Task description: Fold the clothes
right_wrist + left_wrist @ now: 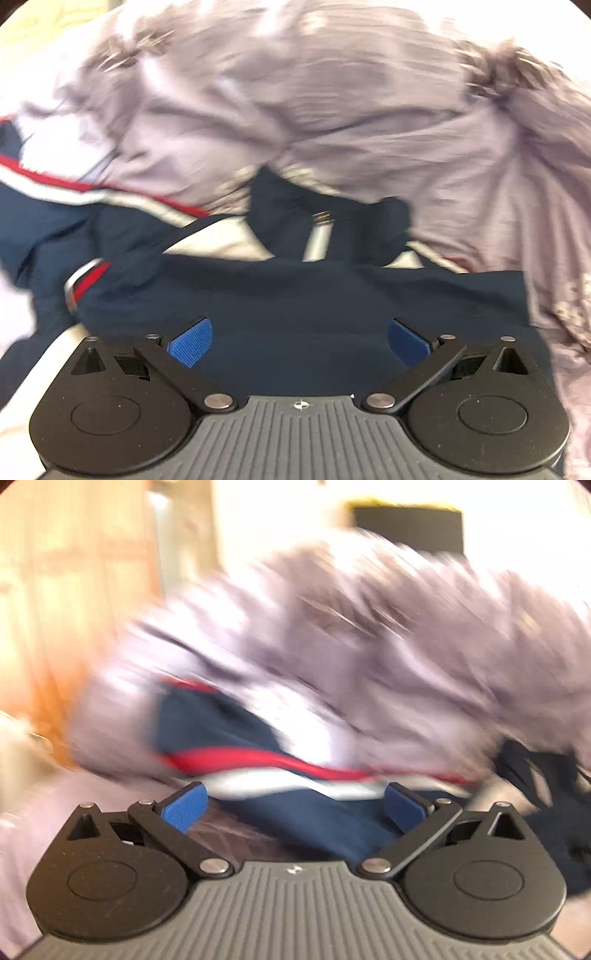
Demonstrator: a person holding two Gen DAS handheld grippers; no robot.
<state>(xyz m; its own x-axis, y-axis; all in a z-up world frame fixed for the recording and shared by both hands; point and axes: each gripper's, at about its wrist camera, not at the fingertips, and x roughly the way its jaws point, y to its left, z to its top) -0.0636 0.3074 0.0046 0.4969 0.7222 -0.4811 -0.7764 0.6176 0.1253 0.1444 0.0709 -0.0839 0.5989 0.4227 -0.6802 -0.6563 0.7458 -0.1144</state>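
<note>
Left wrist view gives me a heavily smeared picture, so I read no brand, label or writing anywhere, and the right wrist view offers none either. My left gripper (293,805) has its jaws spread wide, the ribbed blue pads (184,806) well apart and pressing on nothing. Beyond and between them lies the navy garment (221,731), a soft dark blue cloth crossed by a red and a white stripe. It sits on a crumpled lilac sheet (388,646) that rises in loose folds behind it. A second dark piece of cloth (546,794) shows at the right edge; I cannot tell whether it belongs to the same garment. To the left stands pale wooden panelling (74,572), and at the top a black boxy object (408,530) with a yellow edge against a bright, washed-out wall.

In the right wrist view my right gripper (299,341) is likewise wide open, nothing clamped between its blue pads (190,345). The navy garment (295,295) fills the space in front of the jaws, lying flat there and bunched further off, with red and white striping (110,195) running across to the left and a grey-white band near the middle. The lilac sheet (369,110) wraps round behind it, wrinkled, with a faint small pattern at the right.
</note>
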